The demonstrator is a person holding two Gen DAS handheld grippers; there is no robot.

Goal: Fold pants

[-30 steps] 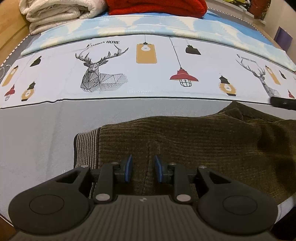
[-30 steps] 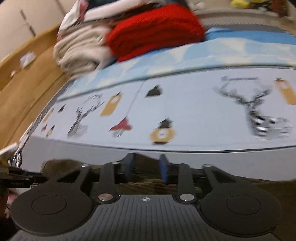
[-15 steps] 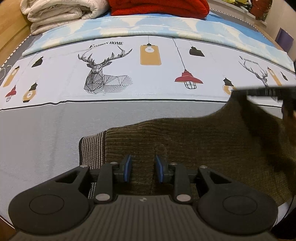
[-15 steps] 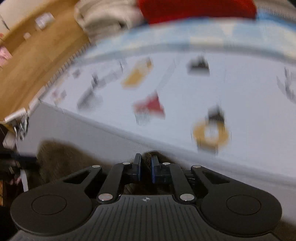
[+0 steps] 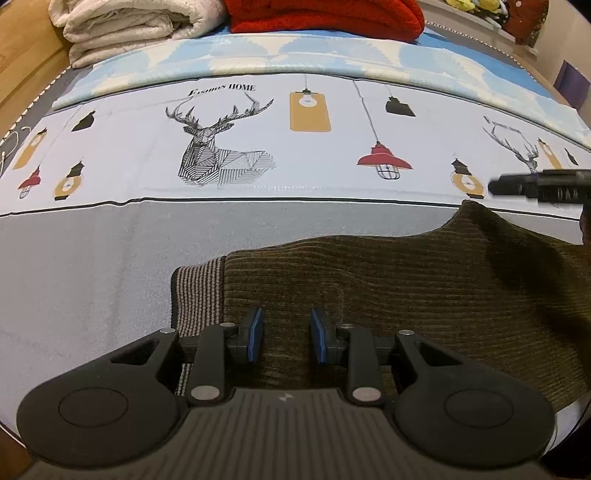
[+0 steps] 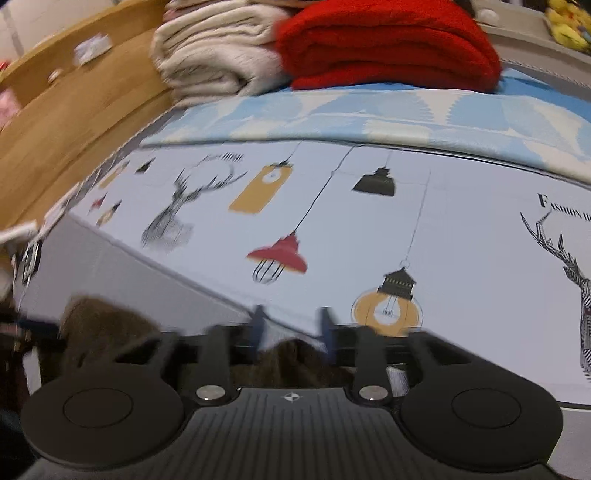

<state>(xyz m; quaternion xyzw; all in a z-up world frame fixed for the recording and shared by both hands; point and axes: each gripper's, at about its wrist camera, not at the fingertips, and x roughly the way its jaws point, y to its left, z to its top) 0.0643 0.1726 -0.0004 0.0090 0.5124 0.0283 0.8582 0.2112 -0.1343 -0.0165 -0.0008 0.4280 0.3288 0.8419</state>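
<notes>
**Right tongs letting go at the far edge of the pants**

Since a moment ago your right tongs (image 6: 291,332) have gone from pinched nearly closed on the fabric to parting, and the raised far flap of the pants (image 5: 388,295) has sunk back toward the bed (image 5: 92,266). Their jaws are opening now, with a brown peak of cloth sitting low between them; the pads no longer seem to press on it.

Your left tongs (image 5: 286,339) have not shifted: jaws partly apart, hovering over the pants just right of the striped waistband (image 5: 197,295), gripping nothing that you can see.

The pants lie on the grey band of the bed, nearer you than the deer print (image 5: 218,147).

Risk, as a judgement: the released corner may slump or curl rather than lie flat, because nothing holds it, leaving a crooked fold. Cloth could also snag on a pad as you pull away.

Count: one pair of pants, two tongs, one cream blanket (image 5: 136,26), one red blanket (image 5: 325,16).
</notes>
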